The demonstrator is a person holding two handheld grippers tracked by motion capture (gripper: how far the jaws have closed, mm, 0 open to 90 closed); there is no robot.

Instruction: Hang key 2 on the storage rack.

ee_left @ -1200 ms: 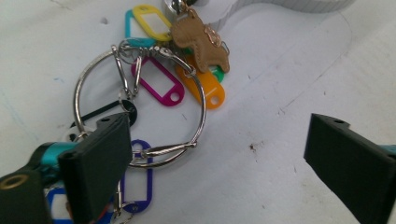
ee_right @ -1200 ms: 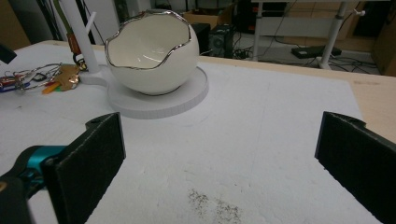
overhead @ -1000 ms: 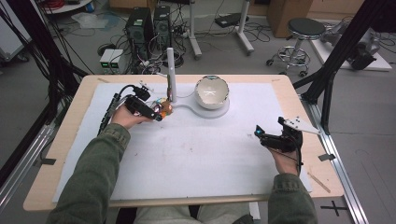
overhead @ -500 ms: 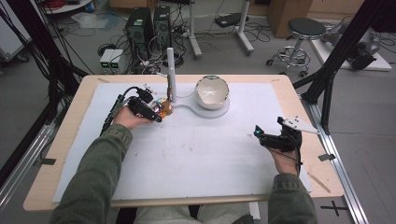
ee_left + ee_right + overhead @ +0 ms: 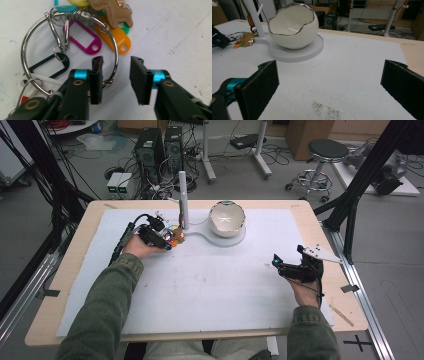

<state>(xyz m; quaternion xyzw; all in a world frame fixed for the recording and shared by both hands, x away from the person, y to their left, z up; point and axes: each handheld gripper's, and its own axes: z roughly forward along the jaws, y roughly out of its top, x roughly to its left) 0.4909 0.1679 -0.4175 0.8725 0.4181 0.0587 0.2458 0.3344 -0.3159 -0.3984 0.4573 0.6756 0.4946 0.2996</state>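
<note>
Forward a little since a second ago, my left gripper [image 5: 116,82] stands unclenched astride the key ring [image 5: 114,53] lying flat on the table [image 5: 200,295] beside the stand [image 5: 183,205]. Thin wire could slip out. My right gripper [image 5: 329,87] rests, jaws wide.

Grippers: two, left gripper [image 5: 170,242], right gripper [image 5: 276,262]
Key ring [image 5: 115,63]: one
Plastic tags: at least six
Egg-shaped bowl [image 5: 226,218]: one
Stool [image 5: 327,151]: one, upper right
</note>
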